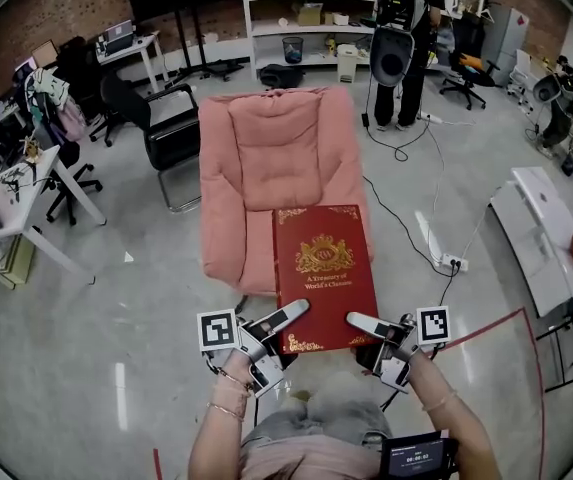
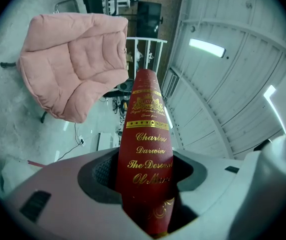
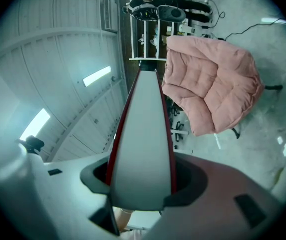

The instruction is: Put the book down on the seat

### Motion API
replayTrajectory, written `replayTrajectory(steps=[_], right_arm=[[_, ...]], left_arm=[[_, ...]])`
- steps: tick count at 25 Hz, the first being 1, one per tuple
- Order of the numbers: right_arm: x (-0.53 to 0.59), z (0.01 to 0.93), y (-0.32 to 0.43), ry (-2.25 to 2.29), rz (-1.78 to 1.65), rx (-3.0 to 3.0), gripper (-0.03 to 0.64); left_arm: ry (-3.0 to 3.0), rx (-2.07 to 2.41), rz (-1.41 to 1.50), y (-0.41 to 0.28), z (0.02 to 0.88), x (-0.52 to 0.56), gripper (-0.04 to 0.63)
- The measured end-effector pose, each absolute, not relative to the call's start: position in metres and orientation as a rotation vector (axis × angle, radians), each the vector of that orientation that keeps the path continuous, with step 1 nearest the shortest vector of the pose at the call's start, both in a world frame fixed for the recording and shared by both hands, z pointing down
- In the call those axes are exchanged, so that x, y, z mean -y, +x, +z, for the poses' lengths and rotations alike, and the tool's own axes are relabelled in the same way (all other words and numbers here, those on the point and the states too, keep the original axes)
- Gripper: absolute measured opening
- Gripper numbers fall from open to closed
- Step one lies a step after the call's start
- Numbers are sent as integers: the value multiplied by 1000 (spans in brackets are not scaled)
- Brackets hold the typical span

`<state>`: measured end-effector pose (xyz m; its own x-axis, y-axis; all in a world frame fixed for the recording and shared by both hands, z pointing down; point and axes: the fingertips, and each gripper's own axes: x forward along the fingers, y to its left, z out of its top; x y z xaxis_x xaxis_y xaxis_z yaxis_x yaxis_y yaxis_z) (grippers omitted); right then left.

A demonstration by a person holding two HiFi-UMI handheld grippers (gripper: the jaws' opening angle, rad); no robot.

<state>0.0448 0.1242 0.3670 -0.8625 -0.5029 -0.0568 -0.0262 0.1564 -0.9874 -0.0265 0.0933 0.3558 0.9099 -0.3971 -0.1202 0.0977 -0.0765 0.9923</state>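
Observation:
A large red book [image 1: 324, 278] with gold ornament on its cover hangs flat in the air, its far half over the front of the pink armchair [image 1: 266, 158] seat [image 1: 244, 243]. My left gripper [image 1: 282, 326] is shut on the book's near left corner, and my right gripper [image 1: 363, 325] is shut on its near right corner. In the left gripper view the gold-lettered spine [image 2: 145, 134] runs out between the jaws of the left gripper [image 2: 143, 184] toward the armchair [image 2: 73, 59]. The right gripper view shows the white page edge [image 3: 143, 134] clamped in the right gripper [image 3: 140, 179], with the armchair [image 3: 212, 84] beyond.
A black office chair [image 1: 171, 133] stands left of the armchair, with desks [image 1: 16, 198] further left. A person [image 1: 406, 38] stands behind the armchair by the shelves [image 1: 306, 8]. A power strip [image 1: 451, 263] and cables lie on the floor to the right, near a white table [image 1: 541, 228].

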Motion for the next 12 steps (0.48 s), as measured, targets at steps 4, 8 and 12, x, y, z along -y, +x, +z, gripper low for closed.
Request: replayTrajectory(steps=[4, 8, 12], right_arm=[[-113, 371, 48, -512, -1749, -2049, 258], [-93, 377, 50, -512, -1754, -2050, 258], [-64, 384, 53, -499, -1758, -2060, 258]], left_arm=[[1595, 228, -409, -23, 359, -81, 244], [1588, 232, -413, -21, 366, -62, 244], [1589, 240, -427, -19, 373, -34, 244]])
